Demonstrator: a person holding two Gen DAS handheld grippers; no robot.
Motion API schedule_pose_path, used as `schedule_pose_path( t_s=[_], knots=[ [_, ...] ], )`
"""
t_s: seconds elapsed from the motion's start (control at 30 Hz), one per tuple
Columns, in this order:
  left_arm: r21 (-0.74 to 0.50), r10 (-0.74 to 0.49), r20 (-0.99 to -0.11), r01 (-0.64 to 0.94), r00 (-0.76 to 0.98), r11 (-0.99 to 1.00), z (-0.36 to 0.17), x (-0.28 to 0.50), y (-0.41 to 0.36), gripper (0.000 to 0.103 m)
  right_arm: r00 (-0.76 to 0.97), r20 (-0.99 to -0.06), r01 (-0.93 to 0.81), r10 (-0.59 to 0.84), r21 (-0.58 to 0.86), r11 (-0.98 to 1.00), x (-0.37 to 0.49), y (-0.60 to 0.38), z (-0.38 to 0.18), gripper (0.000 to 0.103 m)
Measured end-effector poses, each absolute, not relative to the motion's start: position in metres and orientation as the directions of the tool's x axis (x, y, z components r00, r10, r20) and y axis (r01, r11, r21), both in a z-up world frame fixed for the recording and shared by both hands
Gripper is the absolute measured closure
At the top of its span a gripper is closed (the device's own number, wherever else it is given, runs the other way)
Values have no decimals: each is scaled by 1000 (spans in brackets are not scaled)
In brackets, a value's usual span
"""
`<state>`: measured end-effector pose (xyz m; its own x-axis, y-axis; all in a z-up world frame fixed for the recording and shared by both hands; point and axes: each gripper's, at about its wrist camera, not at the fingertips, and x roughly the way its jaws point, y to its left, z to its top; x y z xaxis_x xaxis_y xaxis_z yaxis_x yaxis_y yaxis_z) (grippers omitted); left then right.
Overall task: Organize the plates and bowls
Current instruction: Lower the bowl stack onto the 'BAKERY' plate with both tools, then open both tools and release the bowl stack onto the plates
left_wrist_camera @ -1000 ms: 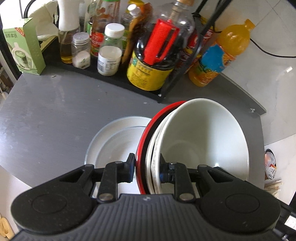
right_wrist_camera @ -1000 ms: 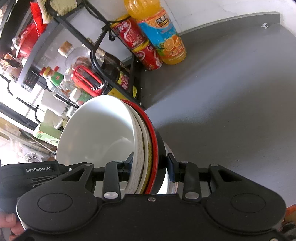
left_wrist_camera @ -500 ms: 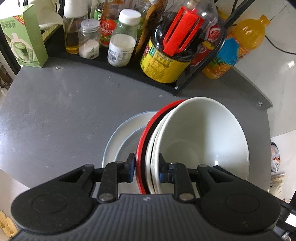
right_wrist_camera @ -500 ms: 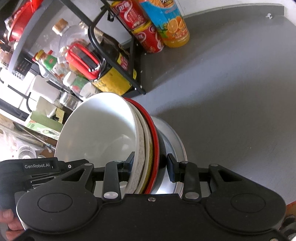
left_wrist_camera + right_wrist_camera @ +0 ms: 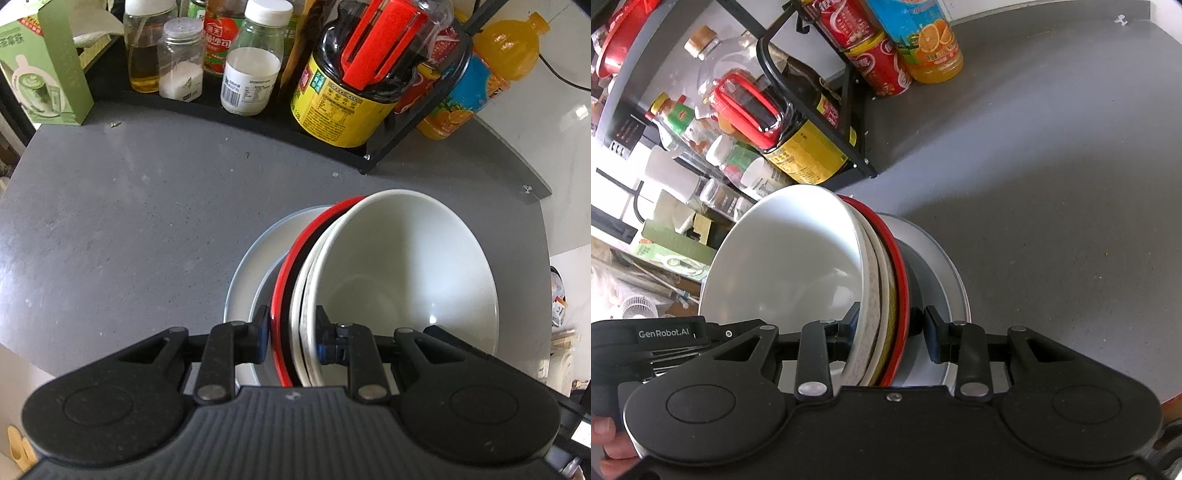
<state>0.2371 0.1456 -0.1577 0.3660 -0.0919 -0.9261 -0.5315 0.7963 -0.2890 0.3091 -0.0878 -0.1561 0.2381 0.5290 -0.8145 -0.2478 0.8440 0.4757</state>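
Grey countertop [image 5: 129, 206], black condiment rack [image 5: 258, 118]

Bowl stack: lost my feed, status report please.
Left gripper, right gripper both clamped on bowl stack. Grey plate directly beneath. Nothing in the way.

Bowl stack [image 5: 388, 280] has sunk closer to plate [image 5: 251, 269].

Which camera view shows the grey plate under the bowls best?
The left wrist view: there the grey plate shows a wide arc of rim and its inner face, beside the stack of bowls. In the right wrist view only its rim shows behind the stack.
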Motion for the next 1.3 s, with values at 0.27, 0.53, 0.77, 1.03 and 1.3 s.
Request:
schedule_pose_path(
  t_s=[0.27,0.53,0.77,1.03,1.3],
  knots=[
    [-285,-100,-924,-493,368,822,-159,242,147,80,266,-812,-238,520,467,852,307,-87,-155,69],
    [-310,-148,-914,-413,379,856,-158,243,151,79,314,-796,-208,517,474,856,298,-92,-153,66],
    [-274,-130,-915,-353,381,894,-146,249,142,64,366,-790,-190,491,454,871,292,-104,-142,56],
    [-236,-83,-912,-347,401,908,-135,242,133,34,413,-776,-186,476,439,879,275,-121,-130,41],
    [-202,-36,-898,-338,438,919,-113,215,123,22,486,-748,-178,452,422,889,238,-147,-109,14]
  ],
)
